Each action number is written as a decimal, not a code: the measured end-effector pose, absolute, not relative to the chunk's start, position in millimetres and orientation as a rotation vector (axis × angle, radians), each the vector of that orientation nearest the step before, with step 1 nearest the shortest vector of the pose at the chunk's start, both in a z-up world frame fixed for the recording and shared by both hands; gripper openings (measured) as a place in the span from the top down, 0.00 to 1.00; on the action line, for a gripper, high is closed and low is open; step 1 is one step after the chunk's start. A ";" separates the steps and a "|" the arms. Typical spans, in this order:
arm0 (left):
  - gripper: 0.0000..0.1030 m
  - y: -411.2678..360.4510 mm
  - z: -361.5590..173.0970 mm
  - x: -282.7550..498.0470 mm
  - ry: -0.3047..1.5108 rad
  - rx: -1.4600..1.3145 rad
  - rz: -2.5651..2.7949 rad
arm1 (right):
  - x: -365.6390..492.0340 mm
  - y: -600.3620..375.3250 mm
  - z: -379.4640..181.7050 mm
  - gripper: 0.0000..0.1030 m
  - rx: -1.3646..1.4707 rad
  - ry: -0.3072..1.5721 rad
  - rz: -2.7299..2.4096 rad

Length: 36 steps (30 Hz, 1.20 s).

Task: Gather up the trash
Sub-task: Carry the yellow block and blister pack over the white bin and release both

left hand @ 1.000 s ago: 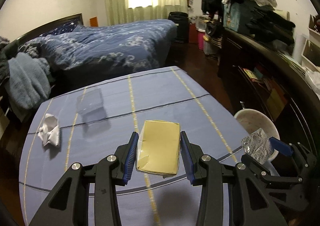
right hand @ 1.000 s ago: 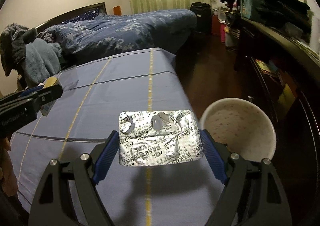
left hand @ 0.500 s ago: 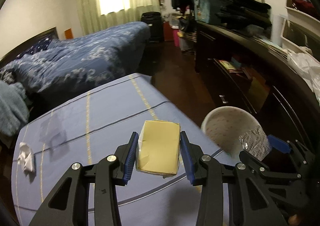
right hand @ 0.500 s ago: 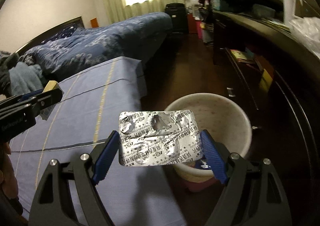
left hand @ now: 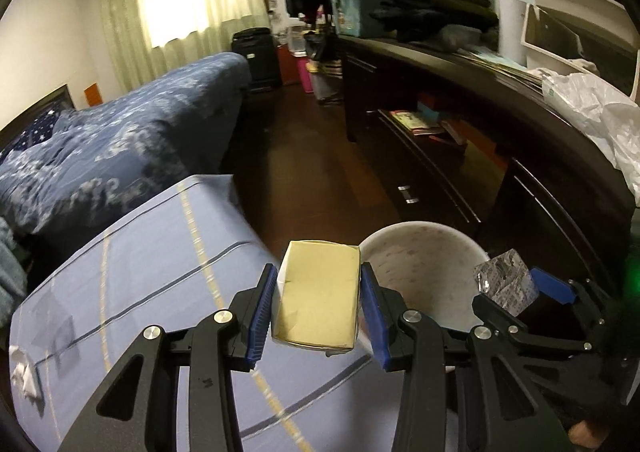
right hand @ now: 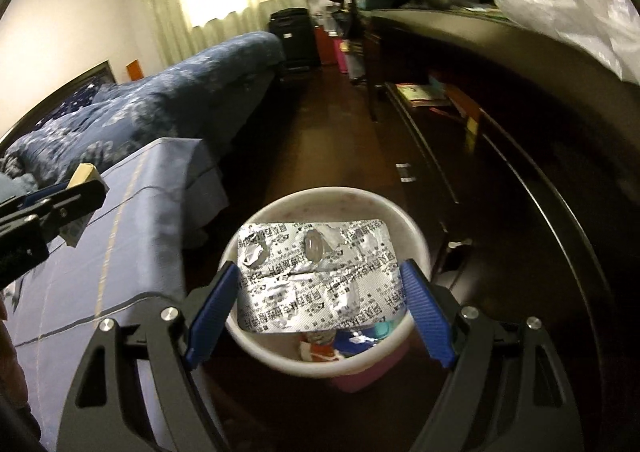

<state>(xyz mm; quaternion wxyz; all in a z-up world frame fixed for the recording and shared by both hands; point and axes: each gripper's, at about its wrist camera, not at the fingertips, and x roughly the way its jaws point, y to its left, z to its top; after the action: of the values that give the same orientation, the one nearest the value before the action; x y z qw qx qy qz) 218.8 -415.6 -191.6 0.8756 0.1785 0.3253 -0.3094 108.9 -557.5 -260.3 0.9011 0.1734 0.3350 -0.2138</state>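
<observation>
Bedroom scene, blue striped tablecloth (left hand: 152, 276) covering the table at lower left, dark floor and dark cabinets at right. White trash bin (right hand: 256, 348) is sitting on the floor just beside the table's edge, some wrappers already lying inside it.

Right gripper (right hand: 320, 308) is clamping a silver blister pack (right hand: 316, 276) by its short ends, long axis running 9 to 3 o'clock between the pads. In the right wrist view the pack is hanging over the bin's mouth, so the drop looks ready: opening the jaws should let it fall in.

Left gripper (left hand: 318, 308) is pinching a yellow cardboard box (left hand: 318, 292) on its long sides, long axis running 6 to 12 o'clock. In the left wrist view the bin (left hand: 424, 252) is lying at about 2 o'clock from that box, box apparently over the table's edge, not the bin. Right hand is the nearer one; left needs to be shifting toward 2 o'clock before releasing.

Crumpled white tissue (left hand: 24, 376) is lying on the cloth at far 8 o'clock, uncollected.
</observation>
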 end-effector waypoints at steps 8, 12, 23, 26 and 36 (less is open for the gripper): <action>0.60 -458.1 -205.4 228.8 0.707 0.391 -0.705 | 123.5 -578.2 -279.8 0.21 0.367 0.719 -0.479; 0.60 -473.0 -209.6 231.8 0.715 0.396 -0.718 | 129.8 -584.7 -287.0 0.21 0.359 0.732 -0.498; 0.59 -493.7 -215.7 239.3 0.755 0.385 -0.747 | 140.3 -587.0 -295.9 0.20 0.312 0.752 -0.540; 0.58 -494.9 -216.5 240.9 0.757 0.383 -0.745 | 145.4 -586.6 -299.0 0.20 0.306 0.761 -0.540; 0.27 -491.0 -206.6 242.2 0.718 0.360 -0.736 | 152.8 -586.5 -306.5 0.12 0.306 0.776 -0.550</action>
<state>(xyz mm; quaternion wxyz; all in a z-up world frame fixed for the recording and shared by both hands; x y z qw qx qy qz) 242.2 -491.0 -206.6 0.8552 0.1714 0.3415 -0.3502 152.8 -586.5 -306.5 0.8778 0.1465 0.3721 -0.2638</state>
